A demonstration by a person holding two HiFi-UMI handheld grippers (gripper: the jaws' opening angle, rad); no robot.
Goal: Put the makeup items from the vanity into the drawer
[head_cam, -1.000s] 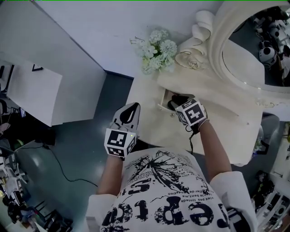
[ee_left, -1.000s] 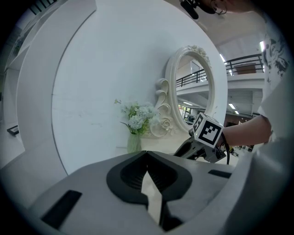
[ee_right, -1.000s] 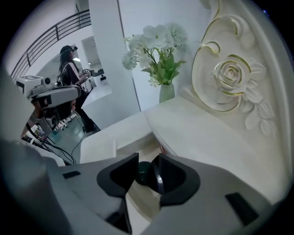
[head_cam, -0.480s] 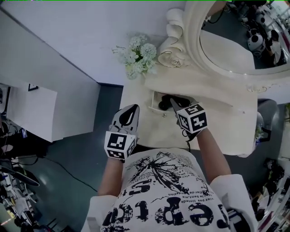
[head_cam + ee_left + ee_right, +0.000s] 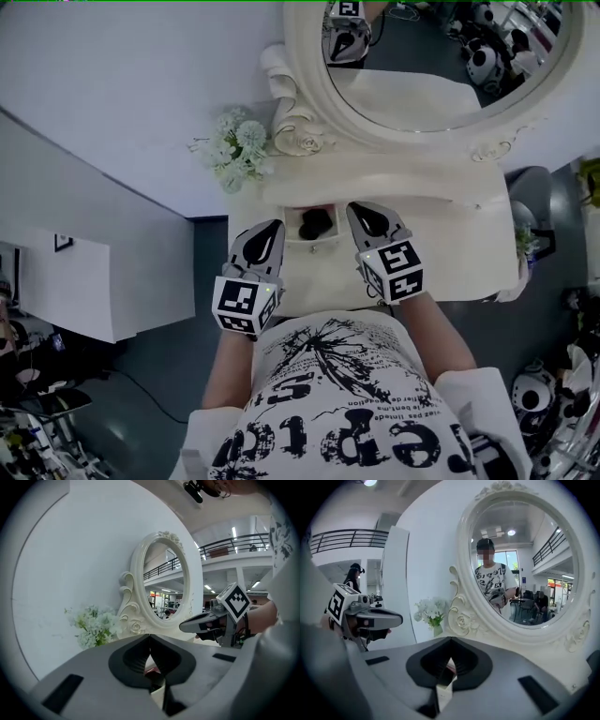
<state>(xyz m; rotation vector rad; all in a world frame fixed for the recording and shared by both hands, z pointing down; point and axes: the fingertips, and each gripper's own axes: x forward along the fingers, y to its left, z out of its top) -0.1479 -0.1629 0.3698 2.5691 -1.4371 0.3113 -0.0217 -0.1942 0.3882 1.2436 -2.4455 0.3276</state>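
Note:
The cream vanity [image 5: 450, 253] has a small drawer [image 5: 287, 236] pulled open, and dark makeup items [image 5: 316, 224] lie inside it. My left gripper [image 5: 277, 225] hangs just left of the drawer with its jaws together and nothing in them. My right gripper [image 5: 354, 208] is just right of the drawer, raised above the top. Its jaws have just been closing and now stand shut with nothing between them. Each gripper view shows its own closed tips, left gripper [image 5: 150, 637] and right gripper [image 5: 451, 641], with the other gripper off to the side.
A big oval mirror [image 5: 441, 66] in a carved white frame rises behind the vanity top. A bunch of white flowers [image 5: 232, 150] stands at its back left corner. A white cabinet [image 5: 56, 281] stands on the floor to the left.
My right gripper has come up out of the drawer and drawn back, and its jaws have closed. The left gripper has risen toward the drawer's left side. The head view has tilted up onto the mirror.

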